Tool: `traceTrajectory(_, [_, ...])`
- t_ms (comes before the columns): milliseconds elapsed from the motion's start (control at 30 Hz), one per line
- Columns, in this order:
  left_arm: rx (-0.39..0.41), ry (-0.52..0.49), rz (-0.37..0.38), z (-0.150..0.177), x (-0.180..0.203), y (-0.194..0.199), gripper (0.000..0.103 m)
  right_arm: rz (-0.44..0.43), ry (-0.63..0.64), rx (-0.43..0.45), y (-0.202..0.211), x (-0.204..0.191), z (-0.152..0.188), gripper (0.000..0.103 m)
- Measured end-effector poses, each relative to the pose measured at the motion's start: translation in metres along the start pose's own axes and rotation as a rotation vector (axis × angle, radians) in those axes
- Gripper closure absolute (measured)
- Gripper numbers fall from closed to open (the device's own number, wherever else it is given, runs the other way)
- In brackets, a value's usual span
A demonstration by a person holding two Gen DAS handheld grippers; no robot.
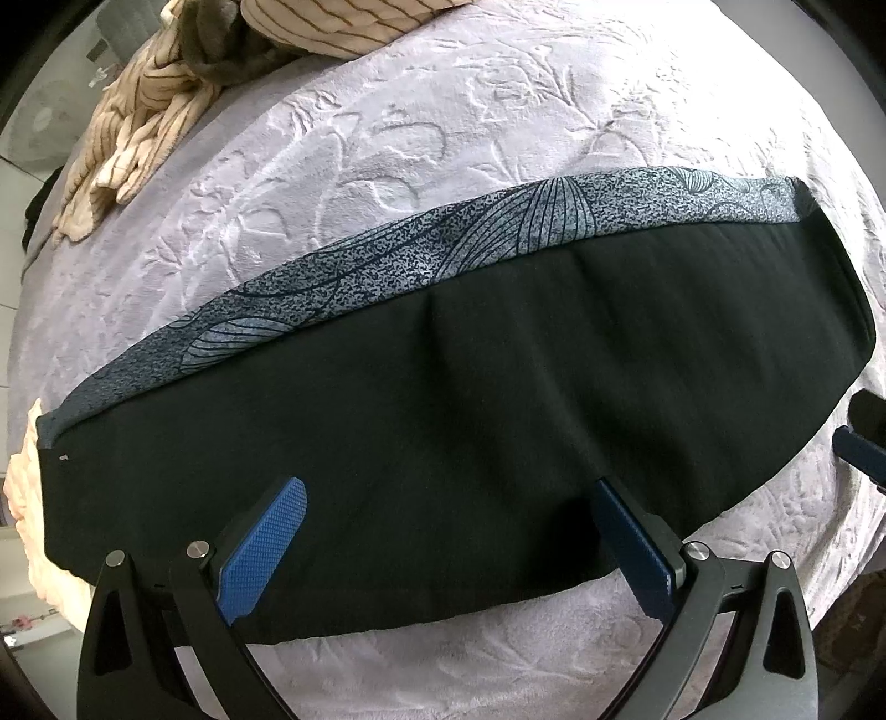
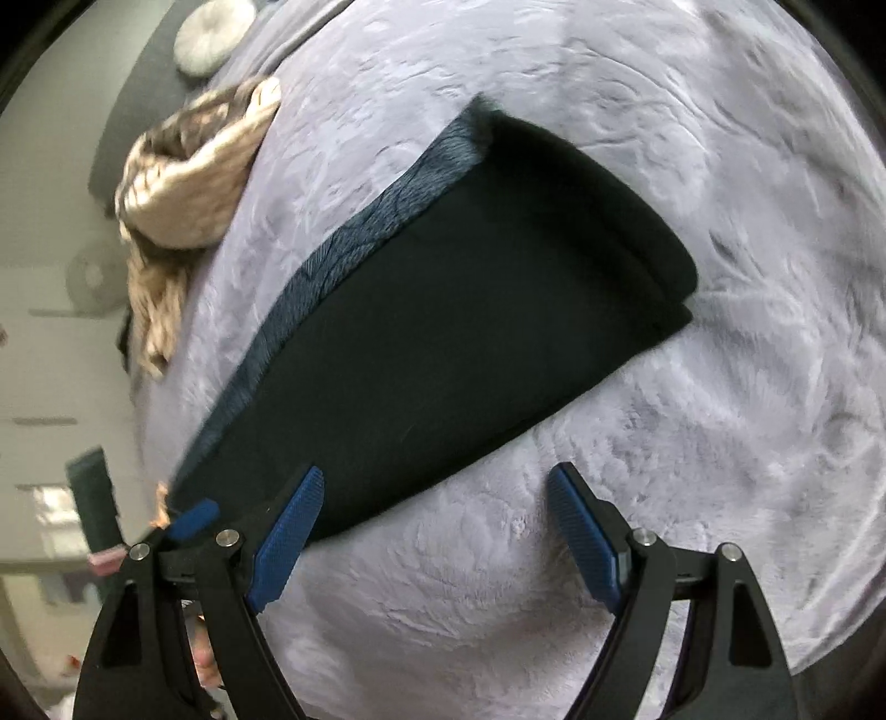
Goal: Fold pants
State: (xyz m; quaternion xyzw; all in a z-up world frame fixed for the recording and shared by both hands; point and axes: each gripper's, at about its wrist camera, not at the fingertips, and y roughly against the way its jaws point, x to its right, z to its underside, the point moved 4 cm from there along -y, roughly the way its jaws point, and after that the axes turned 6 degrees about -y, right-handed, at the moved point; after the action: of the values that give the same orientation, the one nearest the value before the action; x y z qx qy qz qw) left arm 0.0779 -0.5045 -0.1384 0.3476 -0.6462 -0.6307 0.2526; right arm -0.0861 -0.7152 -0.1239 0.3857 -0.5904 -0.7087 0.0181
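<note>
The black pants (image 1: 470, 399) lie flat on a lilac blanket, folded lengthwise, with a blue-grey patterned band (image 1: 443, 243) along the far edge. My left gripper (image 1: 451, 498) is open and empty, its blue pads just above the near edge of the pants. In the right wrist view the pants (image 2: 470, 310) stretch from lower left to upper right. My right gripper (image 2: 437, 487) is open and empty, its left pad over the pants' near edge, its right pad over the blanket. The right gripper's tip shows at the left wrist view's right edge (image 1: 861, 443).
The lilac embossed blanket (image 1: 387, 127) covers the bed. A crumpled beige striped garment (image 1: 144, 122) lies at the far left corner; it also shows in the right wrist view (image 2: 188, 188). A round grey cushion (image 2: 213, 33) sits at the back. The bed edge drops off at the left.
</note>
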Motion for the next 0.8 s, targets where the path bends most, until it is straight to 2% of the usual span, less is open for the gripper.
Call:
traceTrajectory(100, [-0.001, 0.000, -0.001, -0.001, -0.001, -0.001, 0.000, -0.060, -0.040, 0.003, 0.001, 0.006, -0.002, 0.018])
traceTrajectory(167, [-0.002, -0.002, -0.003, -0.001, -0.001, -0.002, 0.000, -0.091, -0.058, 0.006, 0.002, 0.011, -0.003, 0.024])
traceTrajectory(533, [0.000, -0.018, -0.031, -0.005, 0.000, -0.001, 0.000, -0.126, -0.102, -0.001, -0.001, 0.017, -0.006, 0.025])
traceTrajectory(633, [0.058, 0.024, 0.000, -0.008, -0.009, 0.011, 0.000, -0.165, -0.120, 0.007, 0.002, 0.019, -0.007, 0.025])
traceTrajectory(700, [0.101, 0.051, 0.017, -0.013, -0.015, 0.019, 0.000, -0.224, -0.142, 0.023, 0.007, 0.021, -0.009, 0.025])
traceTrajectory(800, [0.099, 0.061, 0.011, -0.021, -0.024, 0.011, 0.000, -0.242, -0.172, 0.035, 0.007, 0.028, -0.014, 0.025])
